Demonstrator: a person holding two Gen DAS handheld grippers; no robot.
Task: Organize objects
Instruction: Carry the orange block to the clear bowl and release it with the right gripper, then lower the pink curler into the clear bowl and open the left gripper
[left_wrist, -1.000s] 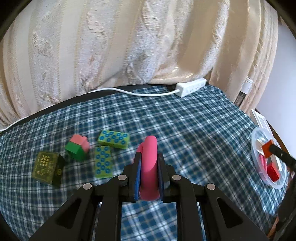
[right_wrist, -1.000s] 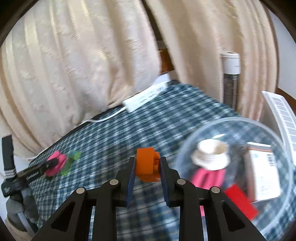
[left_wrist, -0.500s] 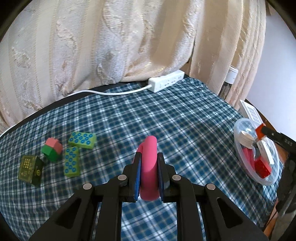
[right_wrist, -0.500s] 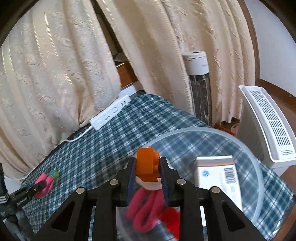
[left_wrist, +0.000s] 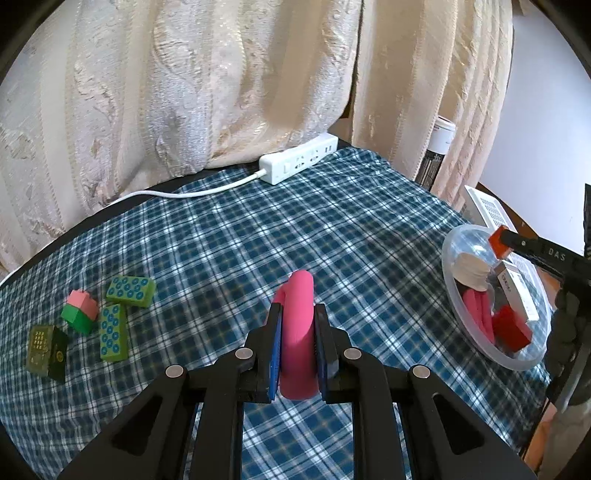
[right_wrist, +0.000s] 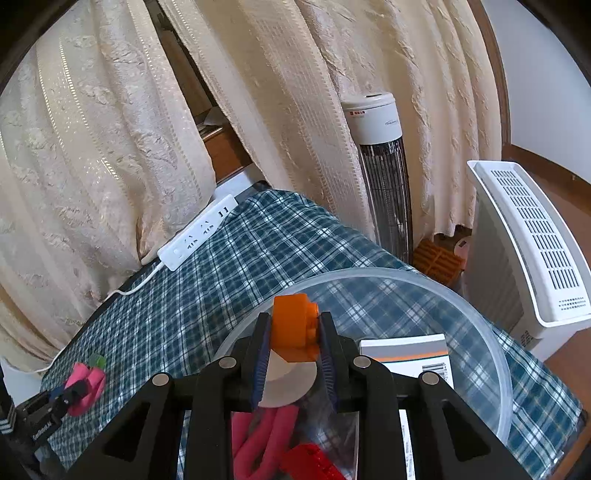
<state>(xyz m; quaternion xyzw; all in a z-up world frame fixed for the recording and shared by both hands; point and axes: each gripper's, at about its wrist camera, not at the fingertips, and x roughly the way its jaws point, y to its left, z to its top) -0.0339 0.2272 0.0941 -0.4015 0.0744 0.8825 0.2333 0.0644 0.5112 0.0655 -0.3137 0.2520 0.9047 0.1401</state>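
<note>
Left-wrist view: a pink foam piece (left_wrist: 297, 332) sits clamped upright in the left gripper (left_wrist: 297, 345) above the blue plaid tablecloth (left_wrist: 295, 229), with green studded blocks (left_wrist: 122, 314) lying well off to the left. Right-wrist view: the right gripper (right_wrist: 293, 343) pinches an orange block (right_wrist: 293, 328) over the clear plastic bowl (right_wrist: 491, 332), which holds a white carton (right_wrist: 410, 354), pink pieces and a red brick (right_wrist: 314, 461). Behind, a white power strip (left_wrist: 299, 164) rests at the cream curtain (left_wrist: 184, 92).
</note>
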